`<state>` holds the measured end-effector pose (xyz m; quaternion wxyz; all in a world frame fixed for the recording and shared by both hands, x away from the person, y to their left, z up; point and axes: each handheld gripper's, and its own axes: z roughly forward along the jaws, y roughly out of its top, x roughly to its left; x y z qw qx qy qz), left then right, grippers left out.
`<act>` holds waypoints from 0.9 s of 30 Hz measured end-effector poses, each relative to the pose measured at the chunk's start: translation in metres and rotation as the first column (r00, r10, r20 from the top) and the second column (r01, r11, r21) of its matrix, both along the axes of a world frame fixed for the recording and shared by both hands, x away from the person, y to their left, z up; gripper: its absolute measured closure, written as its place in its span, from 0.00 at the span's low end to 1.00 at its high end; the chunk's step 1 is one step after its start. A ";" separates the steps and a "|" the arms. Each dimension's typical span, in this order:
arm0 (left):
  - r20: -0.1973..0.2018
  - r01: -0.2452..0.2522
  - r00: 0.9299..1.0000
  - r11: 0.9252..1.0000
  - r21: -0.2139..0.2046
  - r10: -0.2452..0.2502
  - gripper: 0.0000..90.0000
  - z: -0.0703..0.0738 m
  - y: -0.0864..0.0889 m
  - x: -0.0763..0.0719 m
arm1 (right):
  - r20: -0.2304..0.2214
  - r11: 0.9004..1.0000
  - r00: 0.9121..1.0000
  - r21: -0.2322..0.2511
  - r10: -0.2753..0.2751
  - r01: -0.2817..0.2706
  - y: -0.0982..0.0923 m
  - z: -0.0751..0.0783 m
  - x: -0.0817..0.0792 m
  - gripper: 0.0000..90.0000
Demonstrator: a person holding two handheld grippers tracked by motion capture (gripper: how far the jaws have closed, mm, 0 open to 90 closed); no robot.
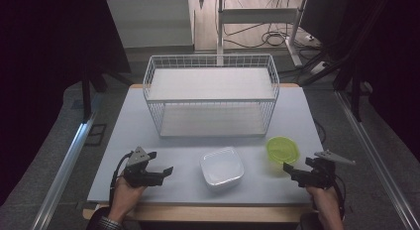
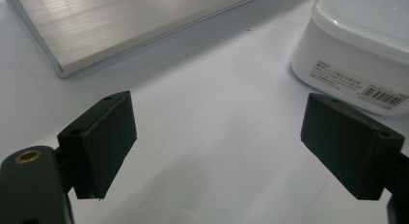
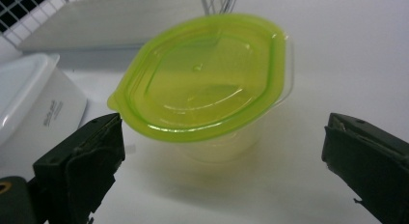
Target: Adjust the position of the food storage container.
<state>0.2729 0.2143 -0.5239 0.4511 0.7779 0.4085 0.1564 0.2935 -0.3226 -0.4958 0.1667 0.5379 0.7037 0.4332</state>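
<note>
Right gripper (image 1: 292, 171) fingers released, empty; green-lidded tub (image 3: 202, 79) just beyond at 12 o'clock. Left gripper (image 1: 161, 173) released too; white container (image 2: 357, 45) at 2 o'clock.

Counted on the table (image 1: 148, 141): one white wire rack (image 1: 211, 93) with two shelves, one upper and one lower. Counted in front of the rack: two food containers, namely one white square container (image 1: 221, 167) with a white lid and one clear container with a green lid (image 1: 283, 149). Also counted: two grippers, one left gripper (image 1: 166, 171) and one right gripper (image 1: 288, 168), each with two black jaws, and two hands, one per gripper. Seen on the white container: one barcode label (image 2: 381, 94).
</note>
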 end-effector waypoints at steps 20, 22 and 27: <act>-0.053 0.024 0.998 0.999 -0.022 -0.025 0.10 0.000 -0.002 0.001 | -0.005 0.988 1.000 -0.150 0.029 -0.029 0.009 0.007 -0.004 0.09; -0.055 0.025 0.998 1.000 -0.016 -0.026 0.10 0.000 -0.003 0.001 | 0.002 0.988 1.000 -0.150 0.024 -0.024 0.010 0.010 -0.005 0.11; -0.054 0.031 0.998 0.999 -0.011 -0.032 0.11 0.002 -0.004 0.000 | 0.023 0.985 0.999 -0.170 0.034 -0.030 0.014 0.017 -0.009 0.19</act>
